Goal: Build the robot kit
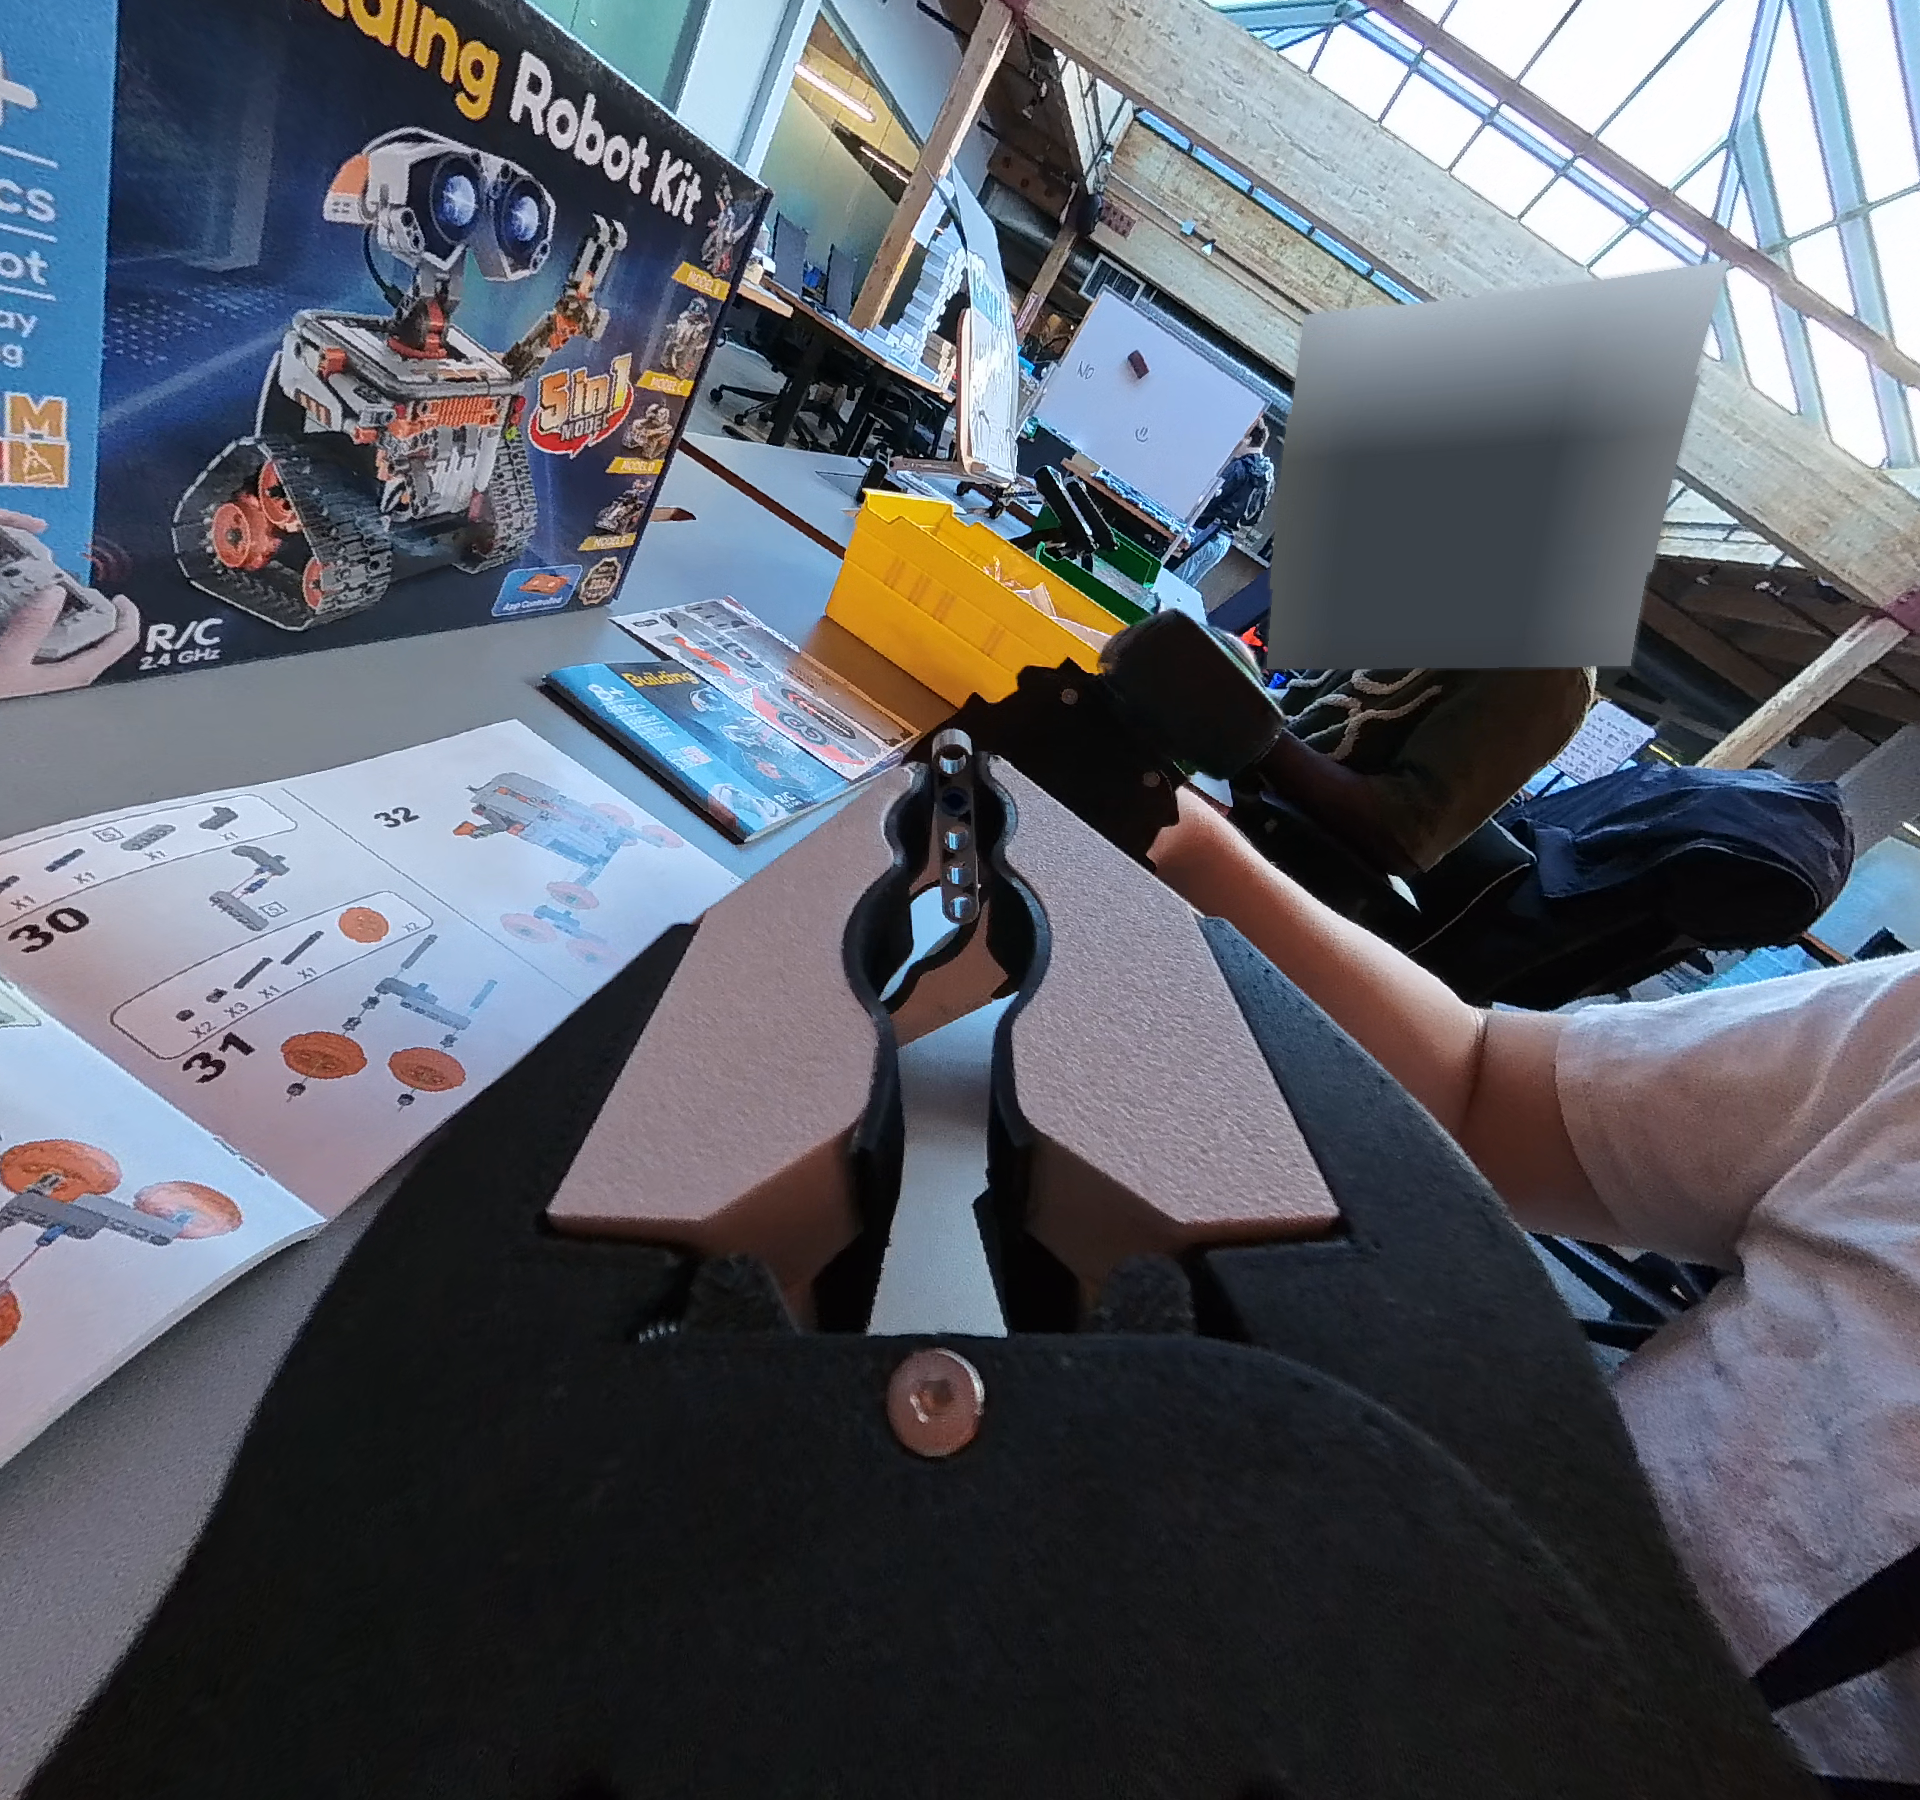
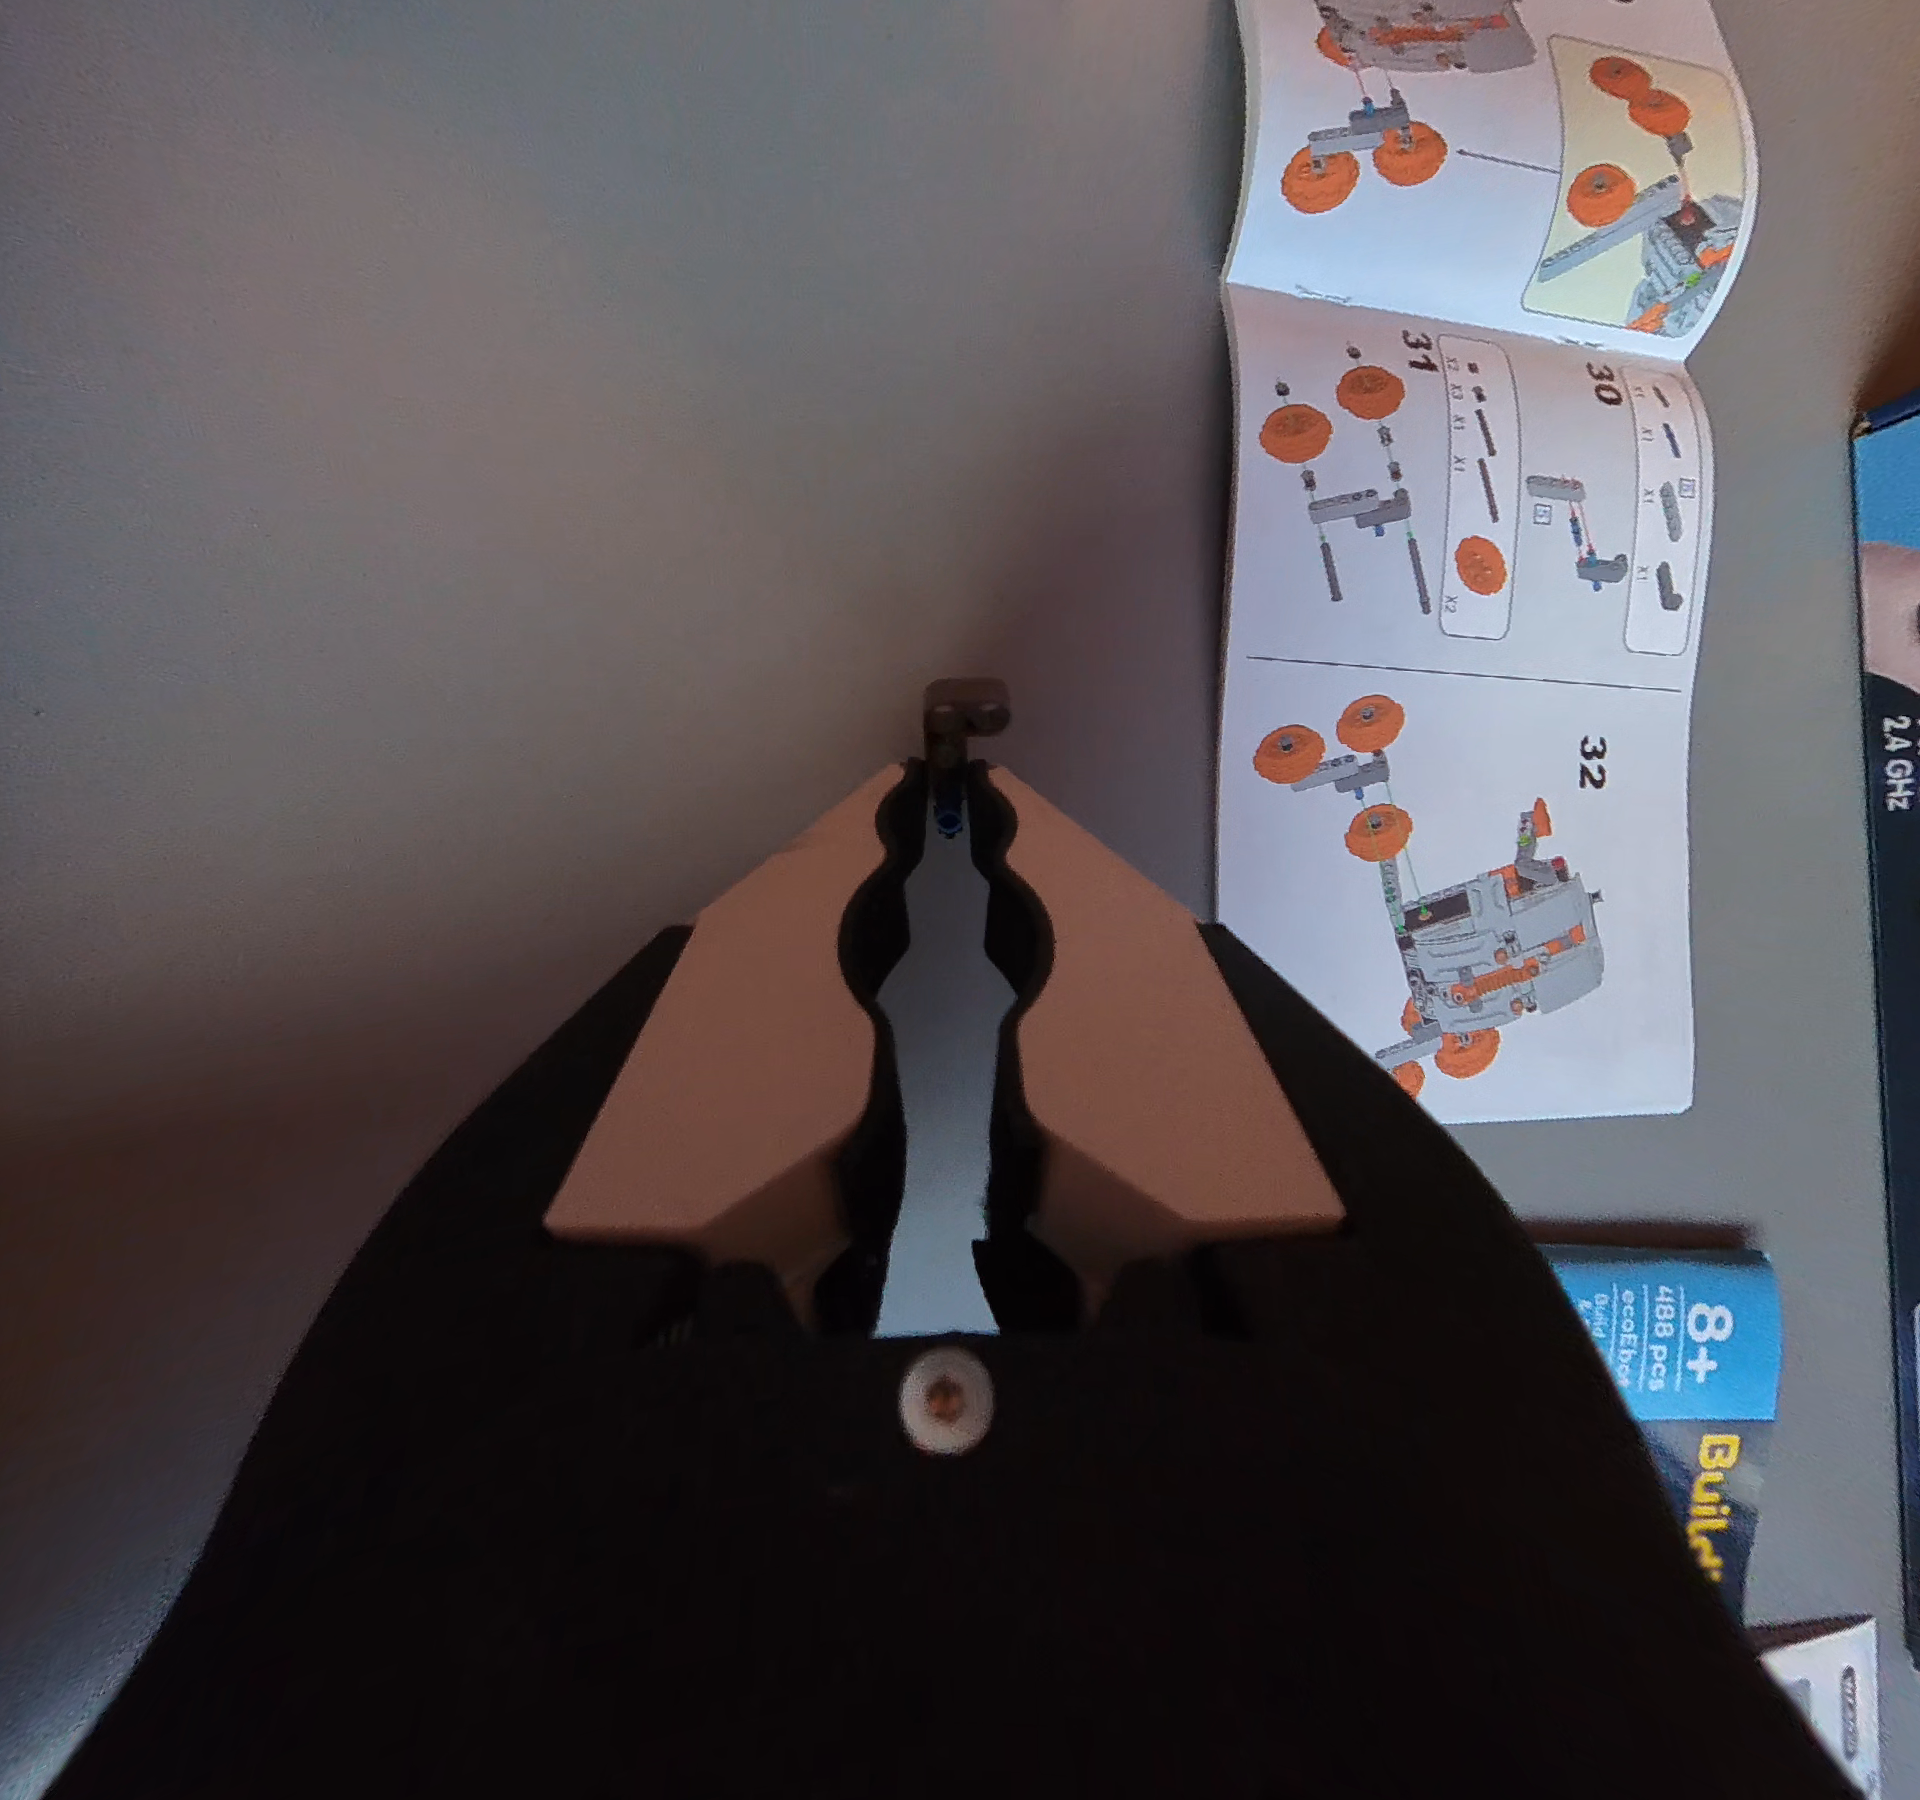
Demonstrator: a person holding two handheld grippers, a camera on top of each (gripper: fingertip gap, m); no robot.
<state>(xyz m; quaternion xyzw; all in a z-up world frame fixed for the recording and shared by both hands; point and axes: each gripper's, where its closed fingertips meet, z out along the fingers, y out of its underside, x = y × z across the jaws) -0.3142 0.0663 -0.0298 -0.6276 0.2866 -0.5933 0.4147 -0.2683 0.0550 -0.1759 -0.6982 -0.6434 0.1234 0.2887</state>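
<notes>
In the left wrist view, the left gripper (image 1: 951, 774) has its jaws pressed in on a thin grey beam (image 1: 954, 836), a flat plastic strip with a row of round holes and a blue pin in one hole. The beam's long axis runs straight along the fingers, its far end poking just past the tips. The fingers (image 1: 769, 1002) are matt tan blocks with wavy black inner edges, set in a rough black frame. Just beyond the tips the right gripper (image 1: 1081, 763) shows as a black shape held by a gloved hand (image 1: 1195, 690), its nose near the beam's far end; whether they touch cannot be told. On the grey surface (image 1: 260, 742) an open instruction sheet (image 1: 312, 929) lies at the left, a glossy booklet (image 1: 717, 742) beyond it, and a large printed box (image 1: 395, 296) stands upright at the far left edge. A yellow bin (image 1: 935, 597) sits farther back on the right.

In the right wrist view, the right gripper (image 2: 943, 779) looks down on the surface (image 2: 520, 348), jaws nearly together and pinching a small dark grey angled piece (image 2: 961, 711) at the tips. Its stem points forward along the fingers and its short arm turns right; a blue pin (image 2: 948, 820) shows between the tips. The folded instruction sheet (image 2: 1455, 503) lies toward the right edge, with the box (image 2: 1891, 711) at the frame's right border and the booklet (image 2: 1673, 1355) at lower right.
</notes>
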